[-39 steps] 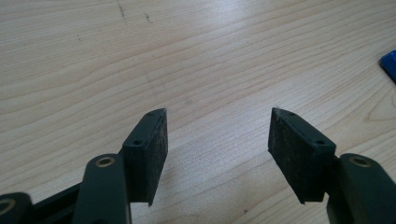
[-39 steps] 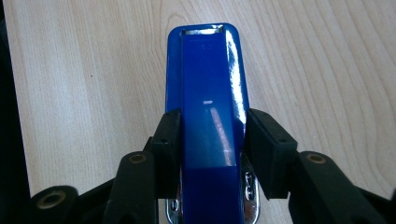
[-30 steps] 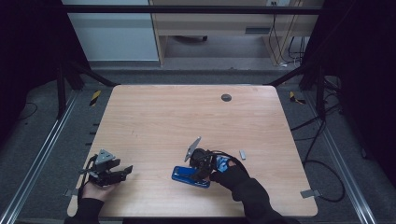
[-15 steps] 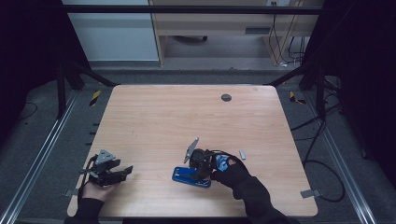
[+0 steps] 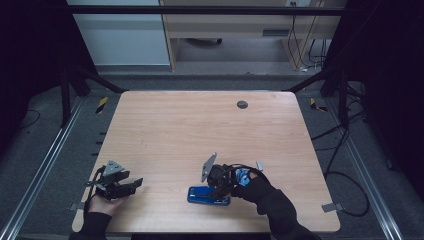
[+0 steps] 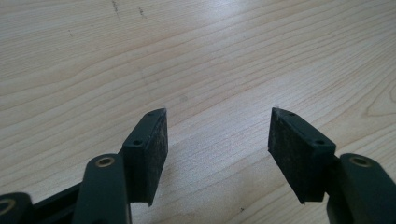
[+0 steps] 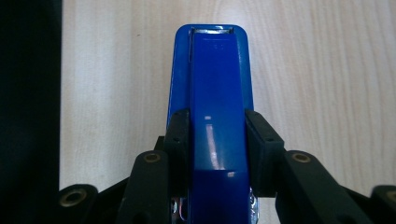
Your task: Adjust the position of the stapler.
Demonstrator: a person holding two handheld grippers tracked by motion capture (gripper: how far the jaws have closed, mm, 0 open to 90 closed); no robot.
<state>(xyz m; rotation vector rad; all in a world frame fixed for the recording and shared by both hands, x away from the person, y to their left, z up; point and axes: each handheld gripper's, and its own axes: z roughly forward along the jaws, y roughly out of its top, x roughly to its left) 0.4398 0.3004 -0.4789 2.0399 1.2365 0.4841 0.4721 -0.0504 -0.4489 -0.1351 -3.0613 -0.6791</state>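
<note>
Worktop (image 5: 200, 125) of pale wood, seen from above, with a person's two forearms coming in from the near edge, each hand holding a claw.

Near the middle of the front edge lies a blue stapler (image 5: 209, 195), flat on the wood with its long side running left to right. The right claw (image 5: 218, 191) is on it, held by a hand in a dark sleeve that reaches in from the lower right. A grey three-cornered plate (image 5: 209, 166) stands tilted on top of this claw. In the right claw's own view the stapler (image 7: 212, 107) runs straight away from the camera, and the two black pads (image 7: 180, 140) sit flush against its two long sides at about the midpoint, pinching it. The stapler's far end shows a narrow metal slot, and the worktop's edge drops into darkness just to the left of it in that view.

The left claw (image 5: 131, 184) is well apart from the stapler, near the front left corner of the worktop, pointing to the right across the wood. In its own view the left claw (image 6: 217, 154) is spread wide, with bare wood grain between the pads (image 6: 156, 149) and nothing gripped.

A small dark round disc (image 5: 242, 104) sits near the far edge of the worktop.
</note>
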